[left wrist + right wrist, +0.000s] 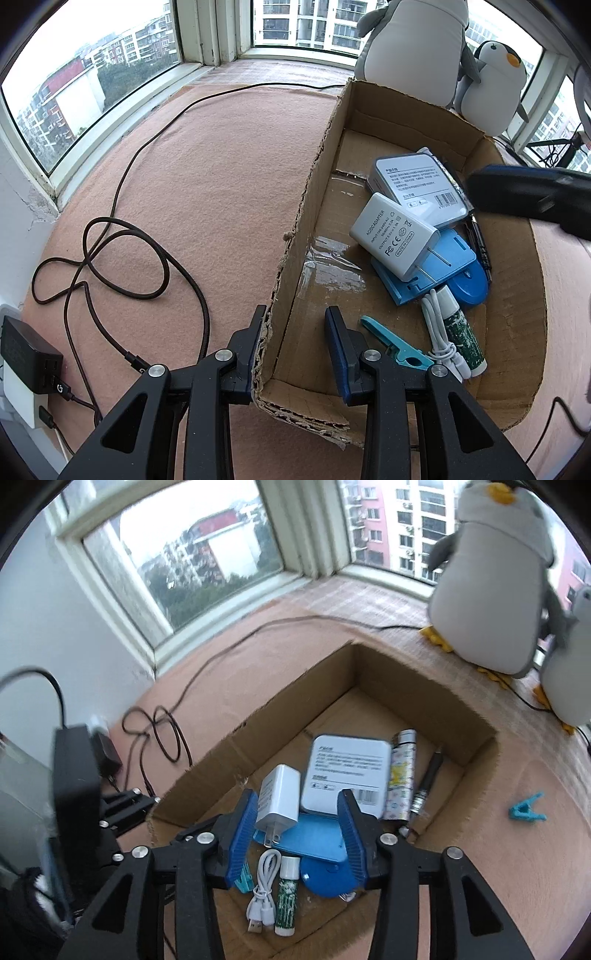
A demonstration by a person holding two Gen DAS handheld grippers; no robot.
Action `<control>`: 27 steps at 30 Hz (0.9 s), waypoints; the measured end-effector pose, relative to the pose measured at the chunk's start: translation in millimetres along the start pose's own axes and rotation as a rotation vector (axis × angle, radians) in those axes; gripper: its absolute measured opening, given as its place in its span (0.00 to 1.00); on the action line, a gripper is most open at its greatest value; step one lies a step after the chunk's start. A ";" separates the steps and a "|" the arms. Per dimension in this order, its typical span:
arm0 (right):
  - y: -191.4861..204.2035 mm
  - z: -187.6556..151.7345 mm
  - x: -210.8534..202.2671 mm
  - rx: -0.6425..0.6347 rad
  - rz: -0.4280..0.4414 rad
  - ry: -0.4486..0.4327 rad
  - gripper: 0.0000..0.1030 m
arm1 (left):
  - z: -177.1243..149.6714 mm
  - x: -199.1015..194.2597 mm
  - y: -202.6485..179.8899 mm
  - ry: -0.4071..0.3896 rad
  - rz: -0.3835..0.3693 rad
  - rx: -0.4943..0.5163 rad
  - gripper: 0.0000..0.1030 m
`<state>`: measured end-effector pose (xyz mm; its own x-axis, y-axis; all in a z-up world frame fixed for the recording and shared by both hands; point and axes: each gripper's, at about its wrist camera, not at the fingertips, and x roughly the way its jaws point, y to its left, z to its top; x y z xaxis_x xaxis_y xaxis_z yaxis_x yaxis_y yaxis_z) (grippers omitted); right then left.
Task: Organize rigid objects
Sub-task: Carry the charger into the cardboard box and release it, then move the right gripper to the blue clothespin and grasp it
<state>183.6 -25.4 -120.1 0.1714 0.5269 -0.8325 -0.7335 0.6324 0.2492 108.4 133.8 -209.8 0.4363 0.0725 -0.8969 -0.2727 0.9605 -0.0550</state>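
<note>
A shallow cardboard box [295,221] [424,686] lies on the pink felt. In it are a white AC adapter [391,236] [279,794], a grey-white tin [421,188] [347,771], a blue holder [454,258] [306,845], a green lip balm [463,336] [287,897], a white cable [439,339] [264,890], a teal clip [395,345] and a black pen [428,779]. My left gripper [297,314] is open and straddles the box's left wall. My right gripper [297,801] is open and empty above the box's contents. Its dark body shows in the left wrist view [532,195].
A second teal clip [526,808] lies on the felt right of the box. A dark braided cable [122,258] loops left of the box toward a black charger [29,358]. Two plush penguins [417,48] [491,579] stand behind the box by the windows.
</note>
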 end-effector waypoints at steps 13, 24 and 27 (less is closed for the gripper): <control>-138.4 -38.6 -54.6 0.498 -0.211 -0.079 0.58 | -0.1 -0.2 0.0 -0.001 0.000 0.001 0.33; -214.6 -49.6 -17.5 0.786 -0.189 -0.040 0.58 | -0.3 0.5 0.4 -0.001 -0.002 0.001 0.33; -227.9 -49.0 -9.6 0.843 -0.208 -0.032 0.58 | -0.4 0.6 0.4 -0.002 -0.002 0.000 0.33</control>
<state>316.9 -202.4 -193.1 0.2756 0.3619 -0.8906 0.0444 0.9206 0.3879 108.2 134.2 -210.5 0.4383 0.0706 -0.8960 -0.2715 0.9607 -0.0571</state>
